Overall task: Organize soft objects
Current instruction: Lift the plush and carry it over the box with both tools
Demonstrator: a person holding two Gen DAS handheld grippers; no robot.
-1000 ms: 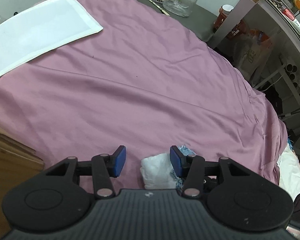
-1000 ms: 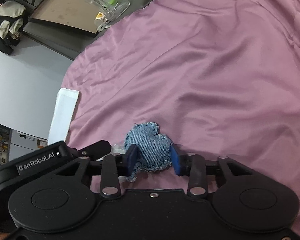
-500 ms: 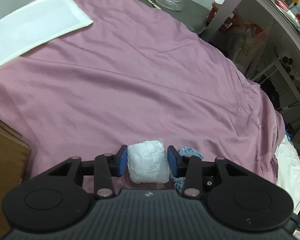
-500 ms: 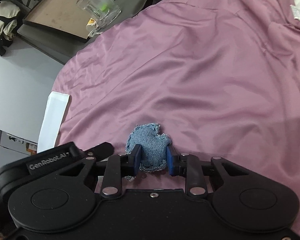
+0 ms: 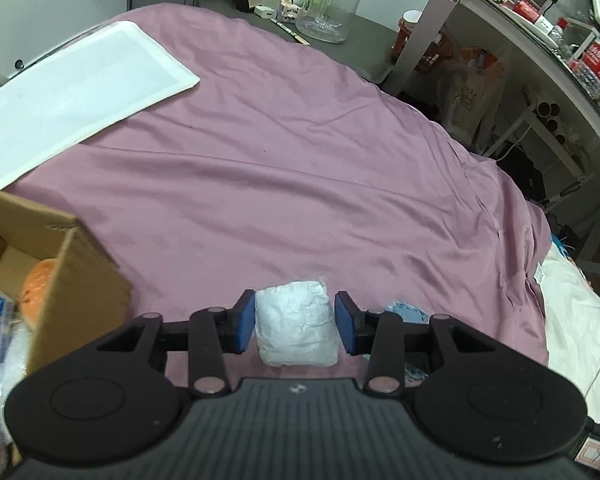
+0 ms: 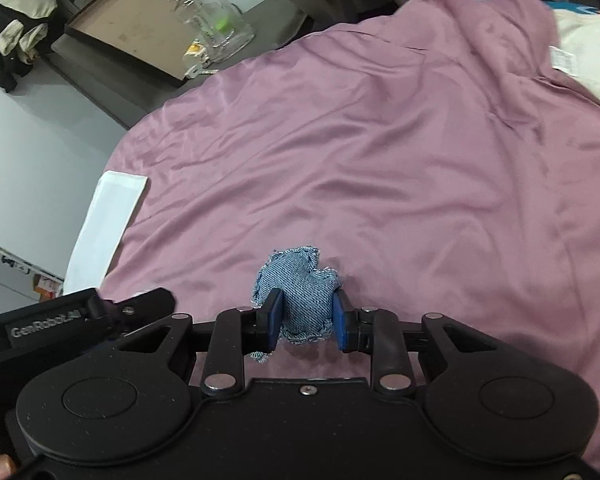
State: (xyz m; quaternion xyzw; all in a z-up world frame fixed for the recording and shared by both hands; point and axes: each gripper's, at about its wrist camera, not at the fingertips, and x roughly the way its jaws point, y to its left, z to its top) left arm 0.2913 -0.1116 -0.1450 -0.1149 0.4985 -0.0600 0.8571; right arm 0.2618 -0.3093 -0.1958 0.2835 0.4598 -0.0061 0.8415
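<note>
A mauve sheet [image 5: 300, 168] spreads out ahead of both claws and fills most of each view. On it, far ahead and to the left of the left claw [image 5: 295, 322], lies a flat white pad [image 5: 76, 96]. Close to that claw's left side stands an open cardboard box [image 5: 72, 264] with an orange ball [image 5: 40, 284] partly showing inside. Beyond the sheet's far edge, ahead of the left claw, a clear plastic jug [image 5: 332, 0] stands on a grey counter [image 5: 364, 44].

The left claw grips a white crumpled bundle [image 5: 296, 326], its blue pads [image 5: 246, 322] pressed against both sides. The right claw [image 6: 306, 314] grips a frayed denim pouch [image 6: 300, 288] the same way, the pouch sticking forward past the pad tips. A corner of that denim shows just right of the left claw, so the two claws sit side by side.
</note>
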